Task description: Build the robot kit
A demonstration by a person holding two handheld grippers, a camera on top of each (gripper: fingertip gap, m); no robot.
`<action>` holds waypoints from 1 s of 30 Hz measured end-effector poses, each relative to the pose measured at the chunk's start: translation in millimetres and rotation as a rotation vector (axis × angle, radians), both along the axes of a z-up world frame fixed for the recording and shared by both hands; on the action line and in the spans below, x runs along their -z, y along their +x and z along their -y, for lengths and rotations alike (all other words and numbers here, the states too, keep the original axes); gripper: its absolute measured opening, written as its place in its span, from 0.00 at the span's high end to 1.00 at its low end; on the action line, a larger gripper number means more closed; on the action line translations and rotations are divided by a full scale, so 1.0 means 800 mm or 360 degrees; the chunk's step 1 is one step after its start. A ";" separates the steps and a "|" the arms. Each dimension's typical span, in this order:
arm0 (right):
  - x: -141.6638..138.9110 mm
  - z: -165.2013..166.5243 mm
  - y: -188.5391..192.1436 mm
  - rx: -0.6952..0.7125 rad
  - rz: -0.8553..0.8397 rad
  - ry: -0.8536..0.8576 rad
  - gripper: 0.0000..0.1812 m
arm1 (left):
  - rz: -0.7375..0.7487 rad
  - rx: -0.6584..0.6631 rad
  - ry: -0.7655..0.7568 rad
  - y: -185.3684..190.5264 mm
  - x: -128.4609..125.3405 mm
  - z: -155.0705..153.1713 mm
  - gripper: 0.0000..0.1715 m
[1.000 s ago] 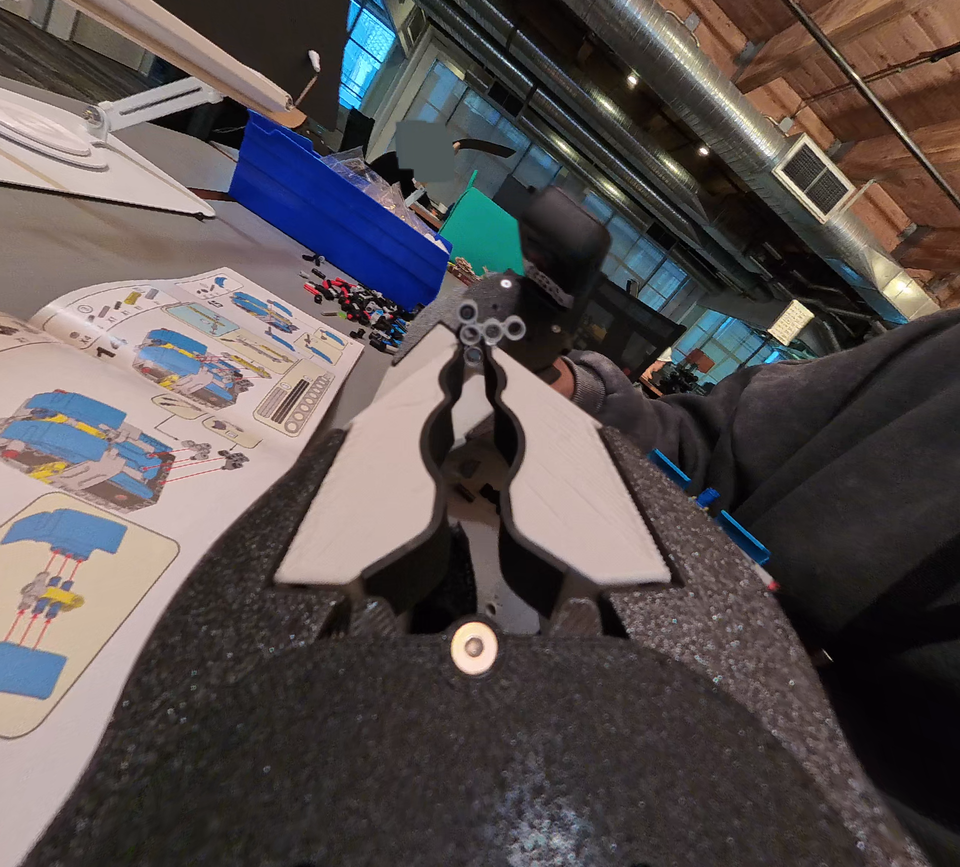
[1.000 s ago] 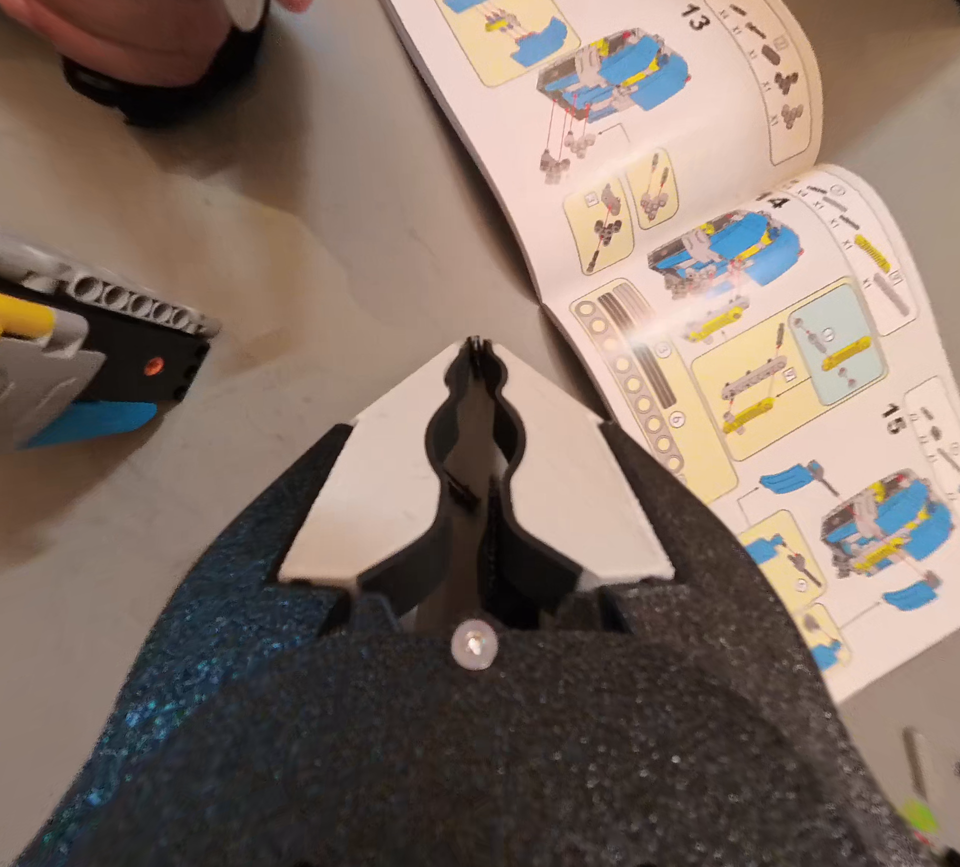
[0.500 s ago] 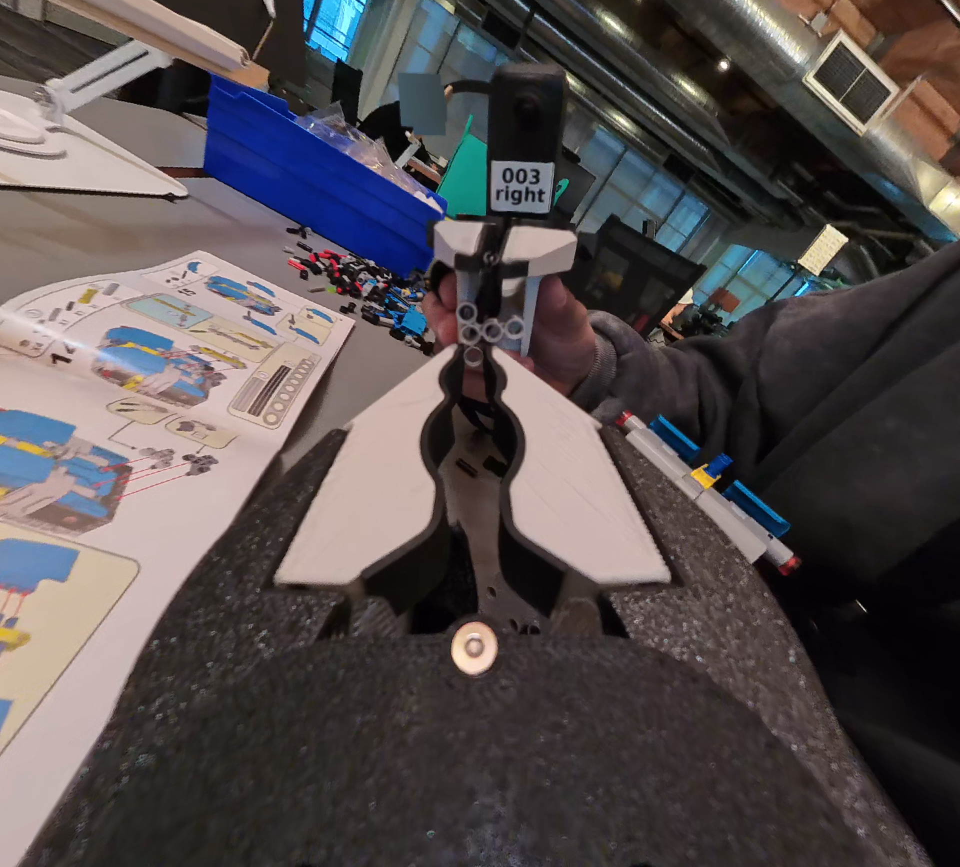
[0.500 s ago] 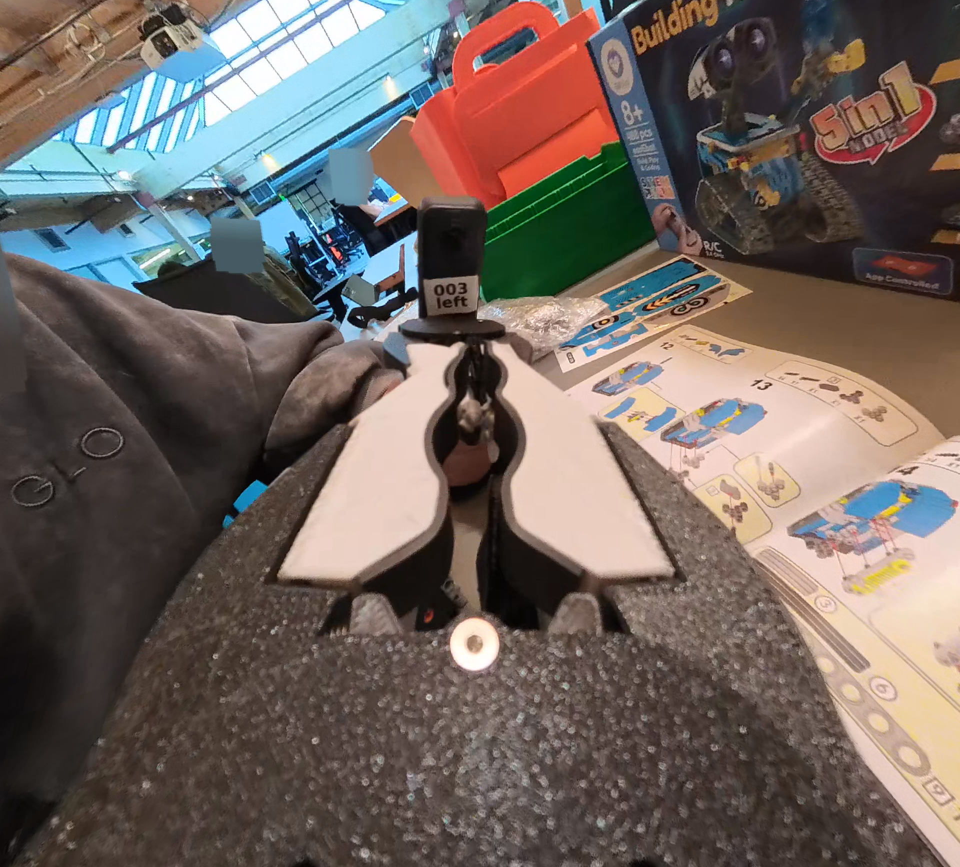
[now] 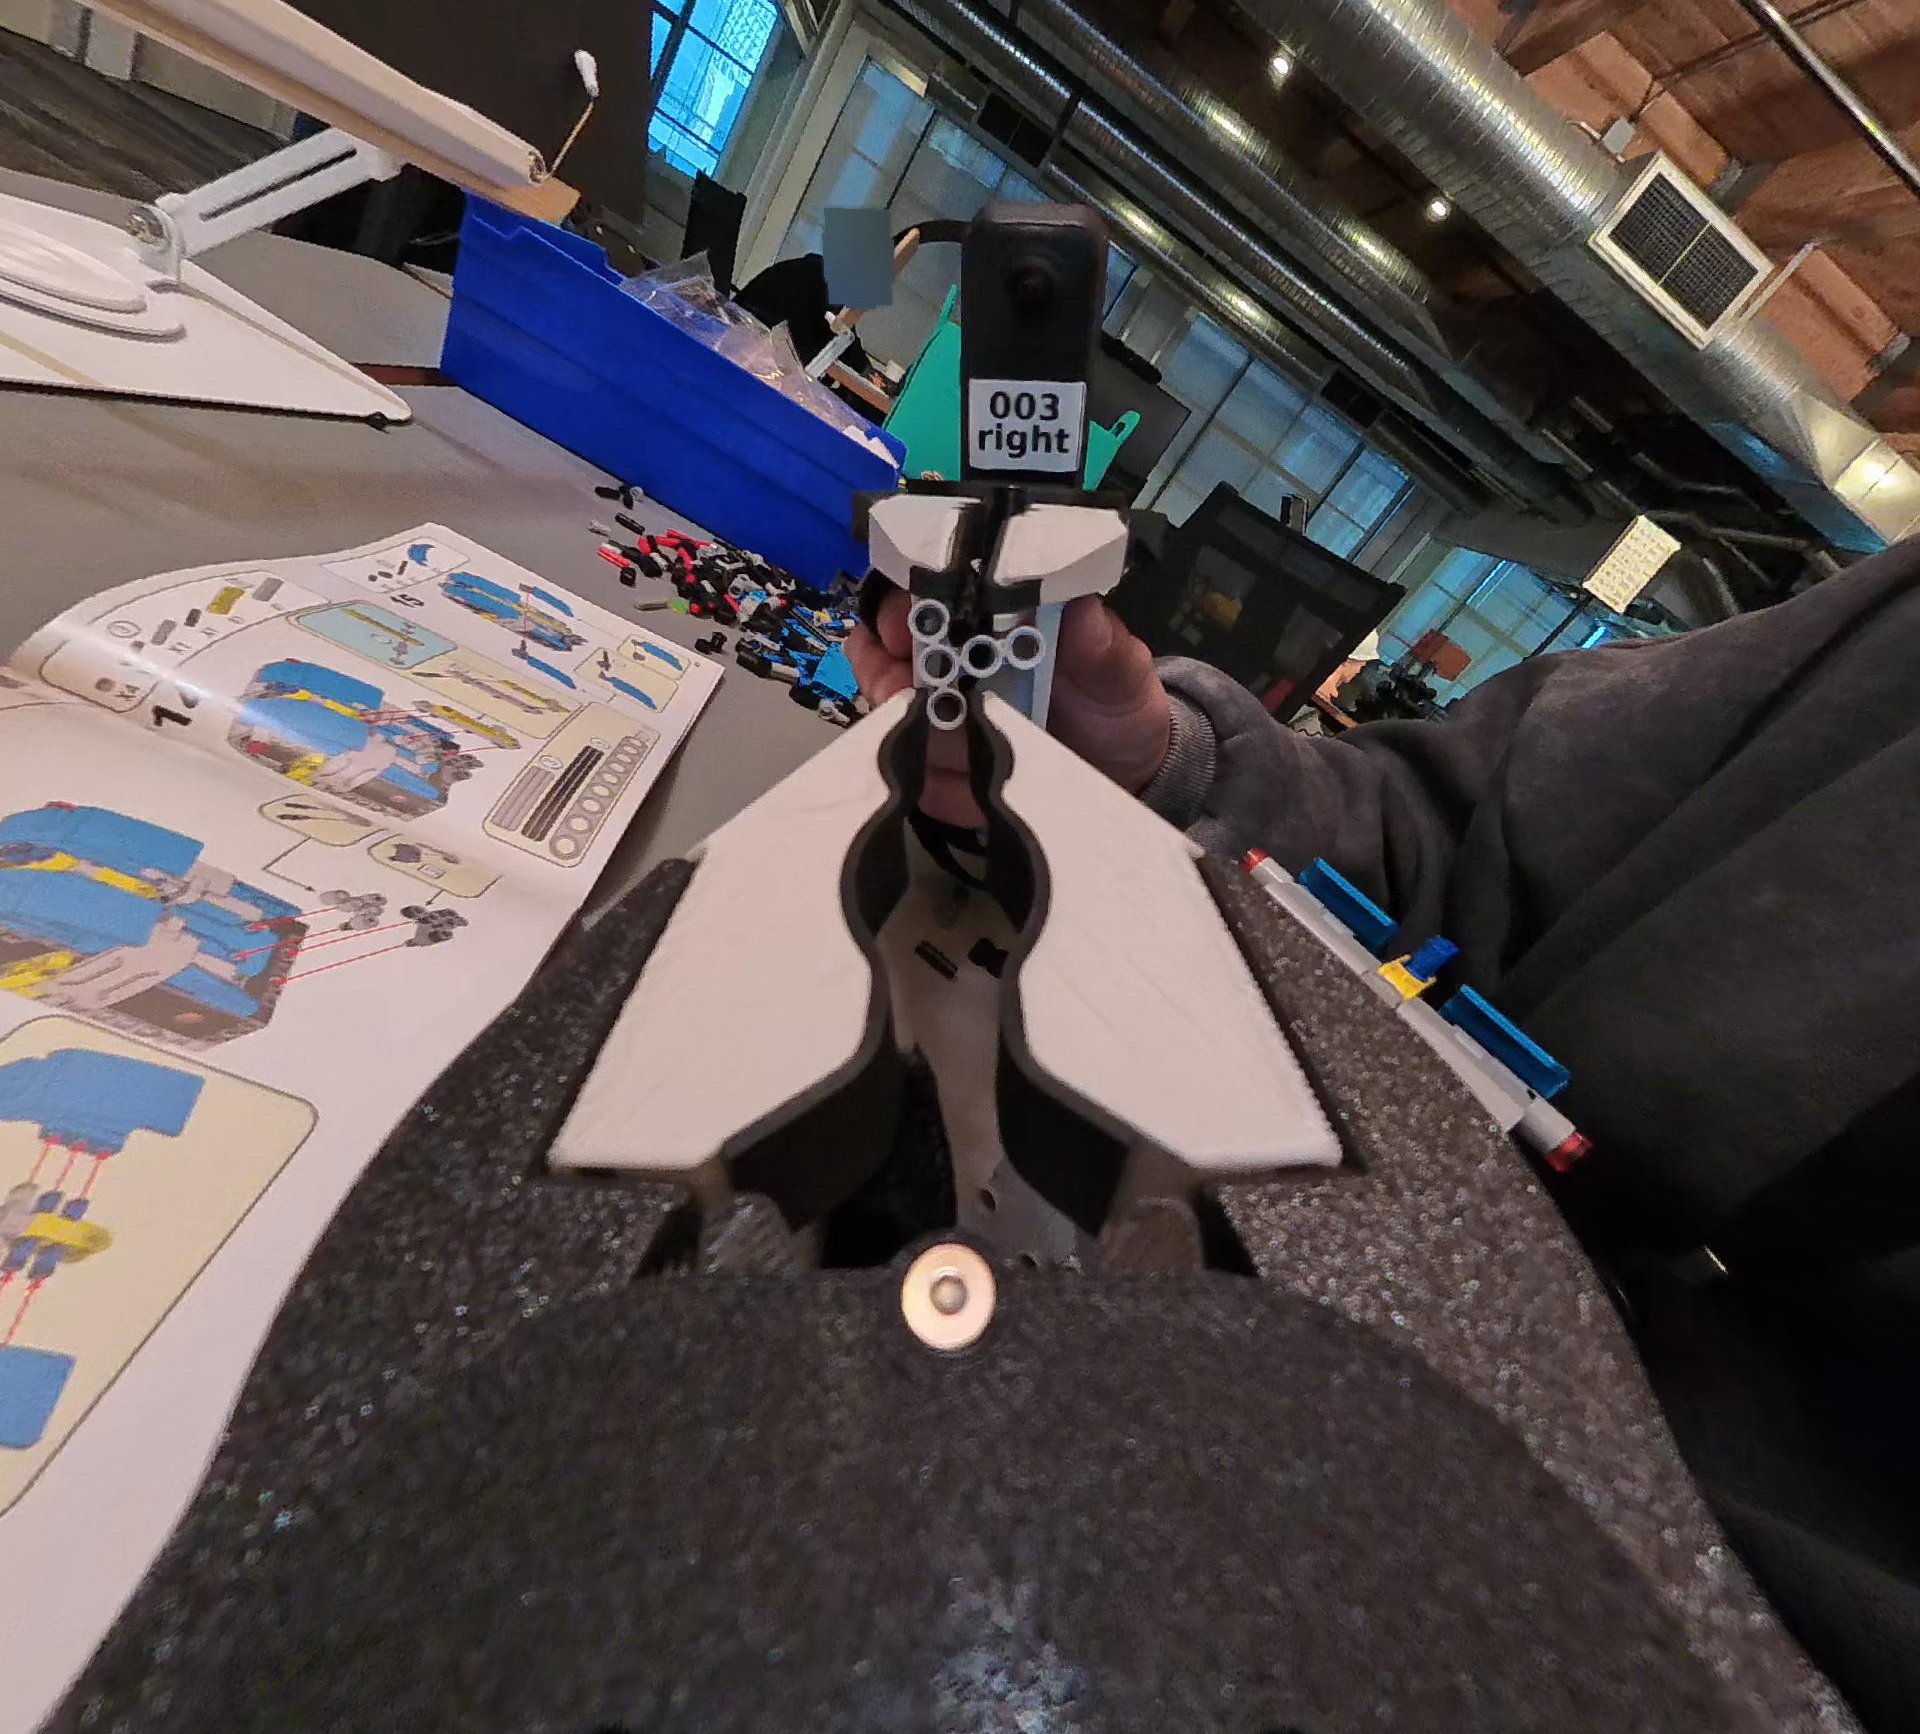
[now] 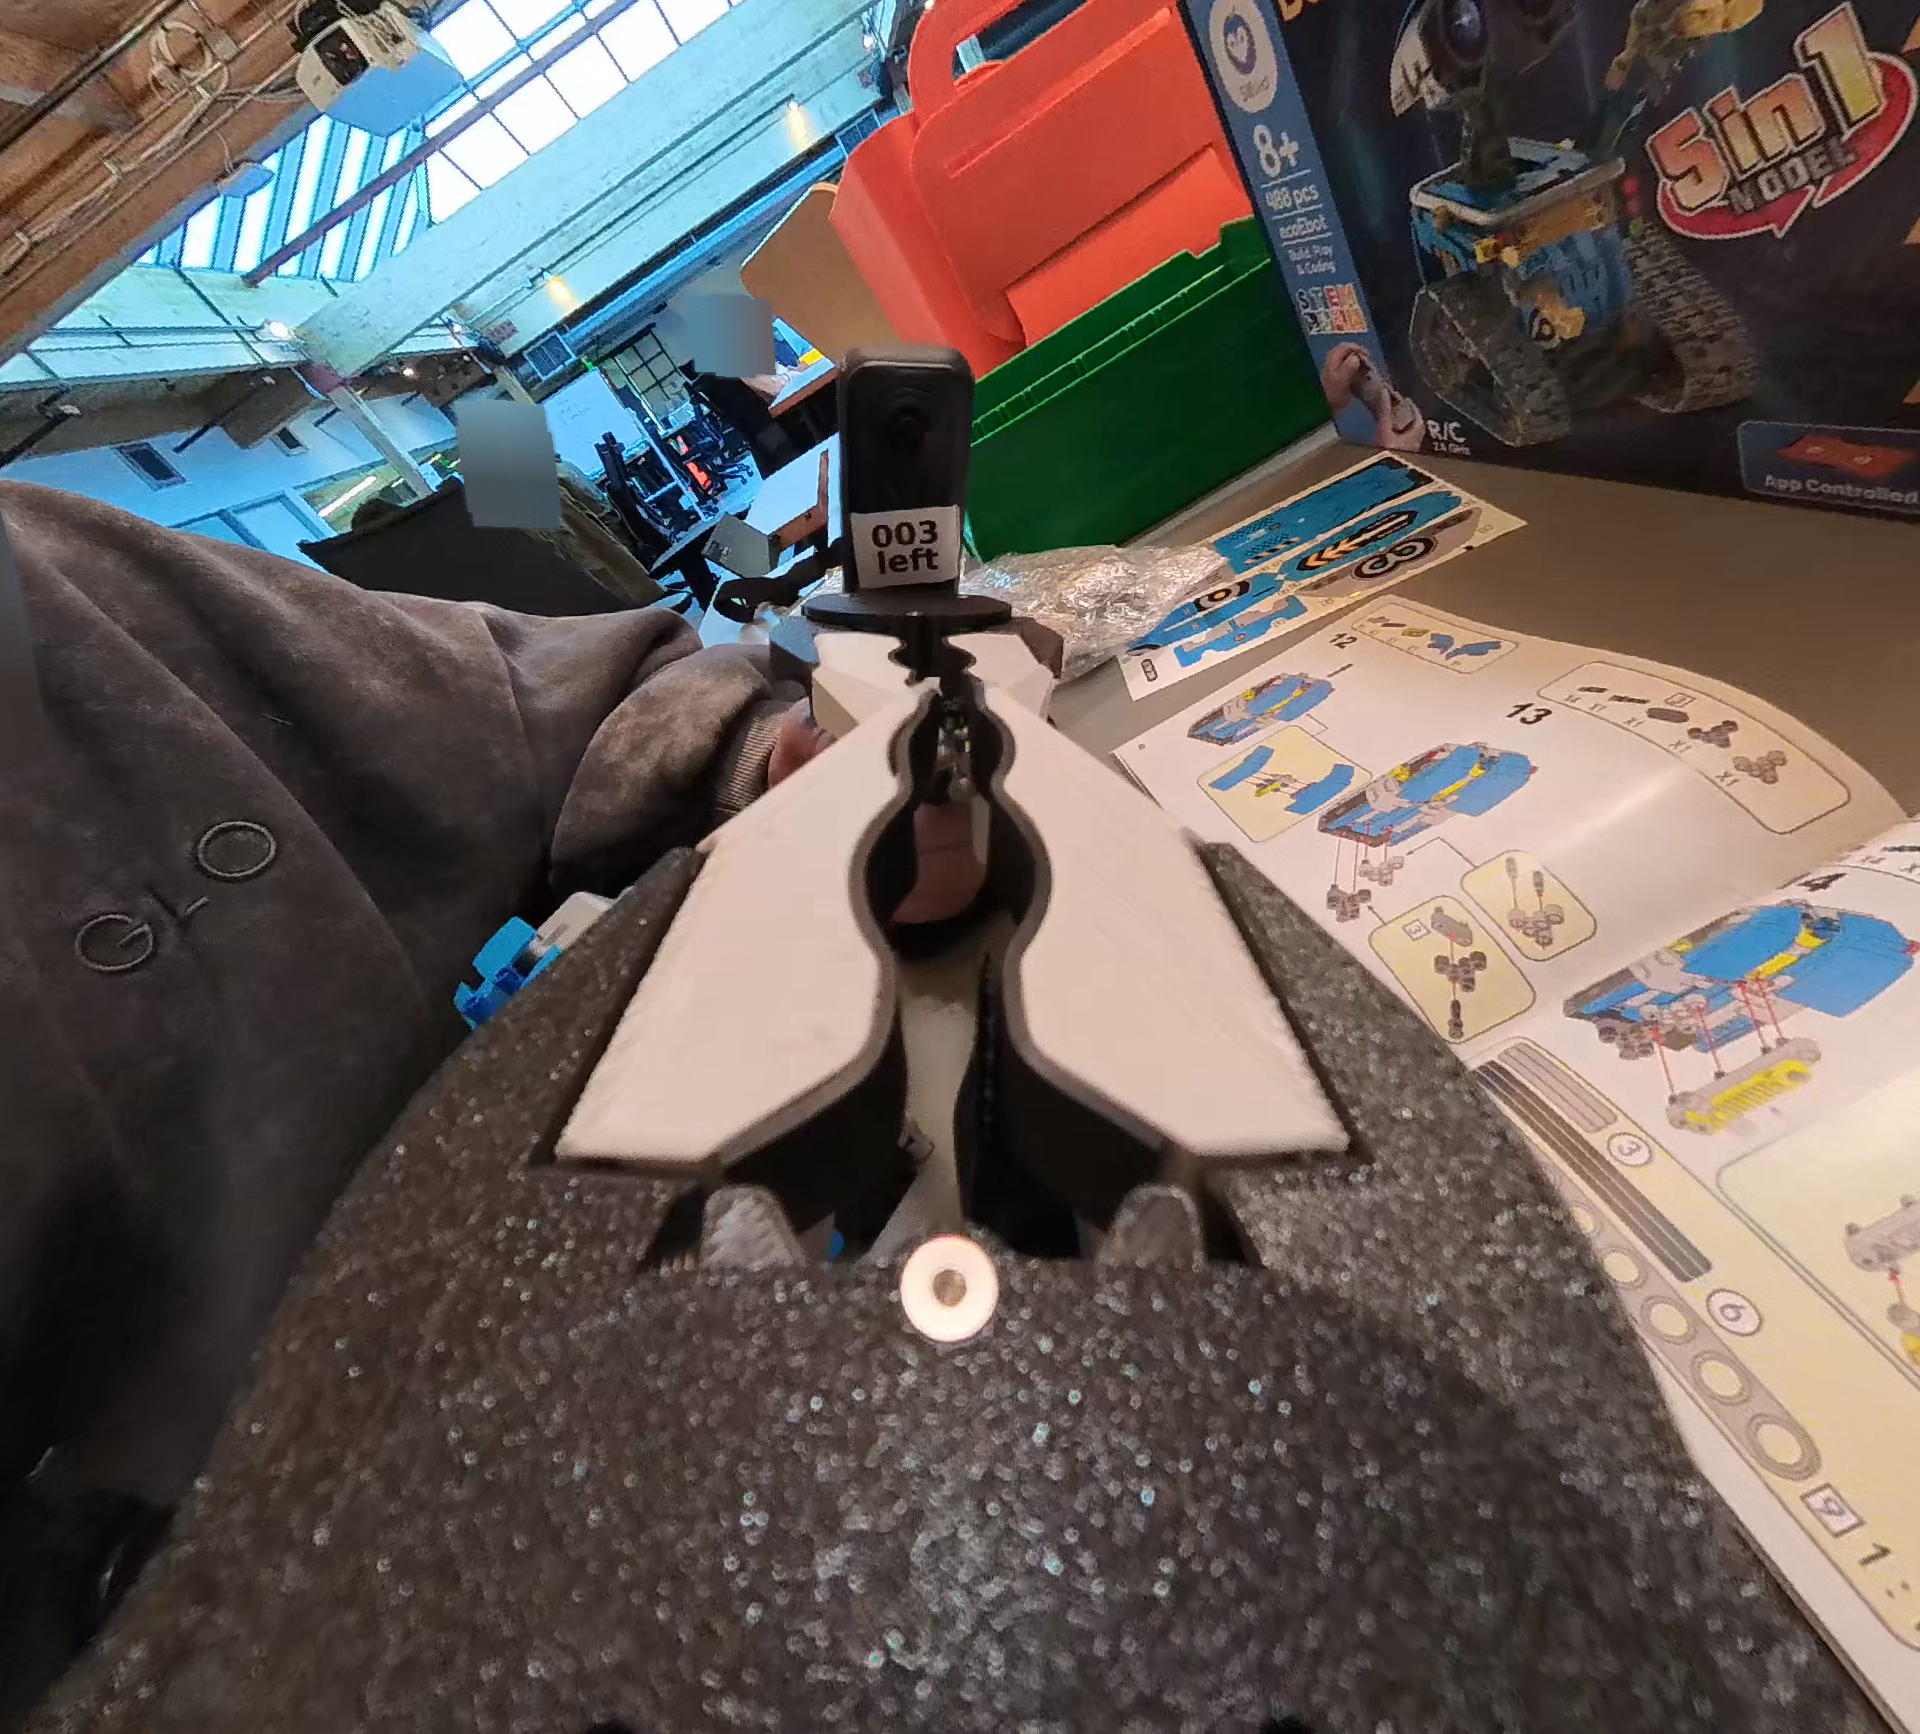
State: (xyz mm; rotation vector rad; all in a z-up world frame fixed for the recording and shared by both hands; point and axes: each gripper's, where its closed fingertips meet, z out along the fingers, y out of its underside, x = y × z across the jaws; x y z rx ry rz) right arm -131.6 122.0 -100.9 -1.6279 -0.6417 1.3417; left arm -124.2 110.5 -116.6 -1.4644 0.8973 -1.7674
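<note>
The left tongs (image 5: 951, 713) are pressed together on a small grey piece (image 5: 966, 650) made of joined rings, held up above the bench (image 5: 208, 479). The right tongs (image 6: 951, 710) face them nose to nose, tips drawn close together; whether they pinch a part of their own cannot be made out. A hand (image 5: 1101, 697) grips the right tool, a dark sleeve behind it. An open instruction booklet (image 5: 343, 749) lies beside the left tongs, with loose small parts (image 5: 717, 567) and a blue bin (image 5: 644, 396) beyond, and a blue-and-grey part-built model (image 5: 1423, 988) by the sleeve. Writing shows in several places: a white label (image 5: 1023, 425) on each tool's camera, a printed kit box (image 6: 1621, 157), a sticker sheet (image 6: 1330, 557).
</note>
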 end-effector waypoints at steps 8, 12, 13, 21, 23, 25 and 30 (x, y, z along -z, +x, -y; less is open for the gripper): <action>-0.013 0.003 0.009 0.0031 0.0045 0.0128 0.98 | 0.0017 -0.0031 -0.0053 -0.003 -0.001 -0.008 0.96; 0.022 0.000 0.033 0.0075 0.0568 0.0287 0.98 | 0.0033 -0.0144 -0.0104 -0.010 -0.001 -0.027 0.96; 0.040 0.006 0.041 0.0017 0.0753 0.0285 0.98 | 0.0036 -0.0155 -0.0108 -0.011 -0.001 -0.029 0.96; 0.119 0.043 0.110 -0.0167 0.1501 0.0112 0.98 | 0.0000 -0.0095 -0.0006 -0.004 0.000 -0.013 0.96; 0.110 0.038 0.098 -0.0147 0.1426 0.0195 0.98 | -0.0002 -0.0060 -0.0013 -0.002 0.001 -0.009 0.96; 0.077 0.035 0.065 -0.0130 0.1148 0.0331 0.98 | 0.0056 -0.0020 -0.0063 -0.003 -0.005 -0.006 0.96; -0.032 0.013 -0.005 0.0149 0.0302 0.0541 0.98 | 0.0499 0.0255 -0.0694 -0.018 -0.035 -0.008 0.96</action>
